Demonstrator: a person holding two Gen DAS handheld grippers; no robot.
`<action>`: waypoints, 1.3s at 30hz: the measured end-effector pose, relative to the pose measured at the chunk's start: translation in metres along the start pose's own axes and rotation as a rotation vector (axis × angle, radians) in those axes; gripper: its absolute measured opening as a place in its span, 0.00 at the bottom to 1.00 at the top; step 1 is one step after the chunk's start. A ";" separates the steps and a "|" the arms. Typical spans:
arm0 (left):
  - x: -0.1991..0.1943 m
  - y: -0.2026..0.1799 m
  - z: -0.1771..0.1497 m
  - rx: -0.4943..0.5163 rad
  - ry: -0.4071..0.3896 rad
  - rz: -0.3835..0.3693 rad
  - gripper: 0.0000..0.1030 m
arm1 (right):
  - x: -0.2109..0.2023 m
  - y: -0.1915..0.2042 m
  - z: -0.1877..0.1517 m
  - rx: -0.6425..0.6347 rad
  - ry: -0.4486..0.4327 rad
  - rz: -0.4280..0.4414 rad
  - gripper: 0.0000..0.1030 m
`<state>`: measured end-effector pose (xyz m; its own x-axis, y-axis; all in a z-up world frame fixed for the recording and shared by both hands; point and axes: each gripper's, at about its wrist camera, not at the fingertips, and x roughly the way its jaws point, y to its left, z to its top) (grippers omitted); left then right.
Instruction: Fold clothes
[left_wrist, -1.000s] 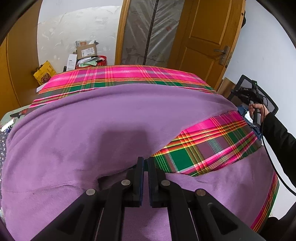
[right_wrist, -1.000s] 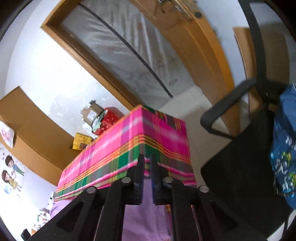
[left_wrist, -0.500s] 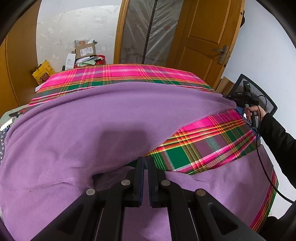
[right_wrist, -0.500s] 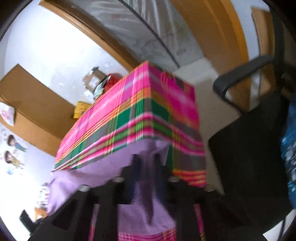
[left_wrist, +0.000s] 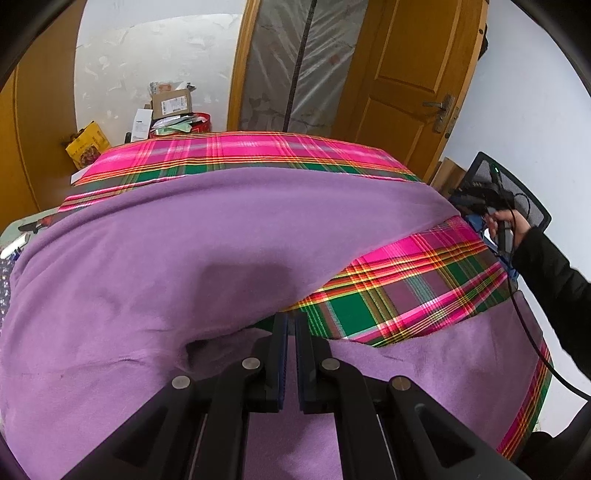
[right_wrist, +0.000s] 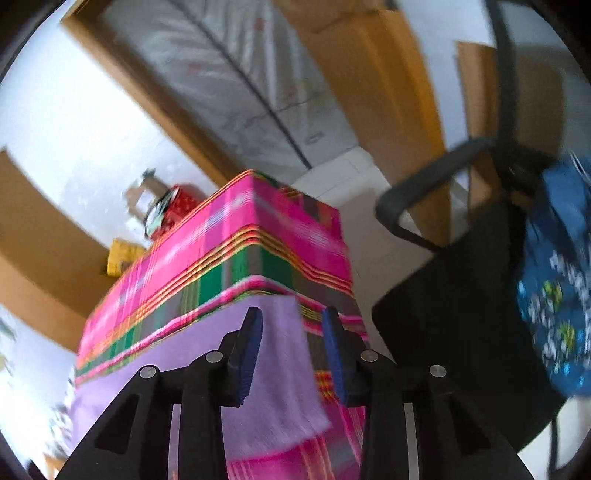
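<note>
A purple fleece garment (left_wrist: 184, 240) lies spread over a table with a pink and green plaid cloth (left_wrist: 406, 288). At its near edge my left gripper (left_wrist: 290, 321) is shut on a bunched fold of the purple fabric. In the right wrist view a corner of the purple garment (right_wrist: 280, 369) hangs over the table's far right edge. The right gripper (right_wrist: 291, 325) is just above it with its jaws opening. The corner lies between the blue pads (right_wrist: 253, 343), and neither pad presses on it. A person's hand (left_wrist: 506, 225) holds that gripper at the table's right end.
A black mesh office chair (right_wrist: 443, 332) with a blue patterned bag (right_wrist: 554, 295) stands right beside the table's right end. Cardboard boxes and a red tin (left_wrist: 170, 107) crowd the floor behind the table, near a wooden door (left_wrist: 406, 74).
The right gripper was shut on the purple corner, sank with it to the table's edge and now stands open off it. The left gripper has kept its grip and place.
</note>
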<state>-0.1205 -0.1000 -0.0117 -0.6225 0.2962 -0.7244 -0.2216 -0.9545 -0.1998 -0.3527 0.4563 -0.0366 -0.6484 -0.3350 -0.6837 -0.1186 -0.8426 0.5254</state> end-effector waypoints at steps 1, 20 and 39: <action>-0.001 0.001 -0.001 -0.005 -0.002 0.001 0.02 | -0.005 -0.009 -0.004 0.046 0.005 0.017 0.35; -0.016 0.073 -0.017 -0.234 0.011 0.224 0.02 | -0.046 0.209 -0.176 -0.558 0.172 0.169 0.38; -0.065 0.122 -0.062 -0.368 -0.037 0.272 0.02 | 0.021 0.307 -0.260 -0.790 0.231 0.085 0.38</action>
<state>-0.0601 -0.2376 -0.0301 -0.6492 0.0276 -0.7601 0.2311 -0.9450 -0.2316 -0.2075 0.0809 -0.0212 -0.4497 -0.4168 -0.7900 0.5437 -0.8295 0.1282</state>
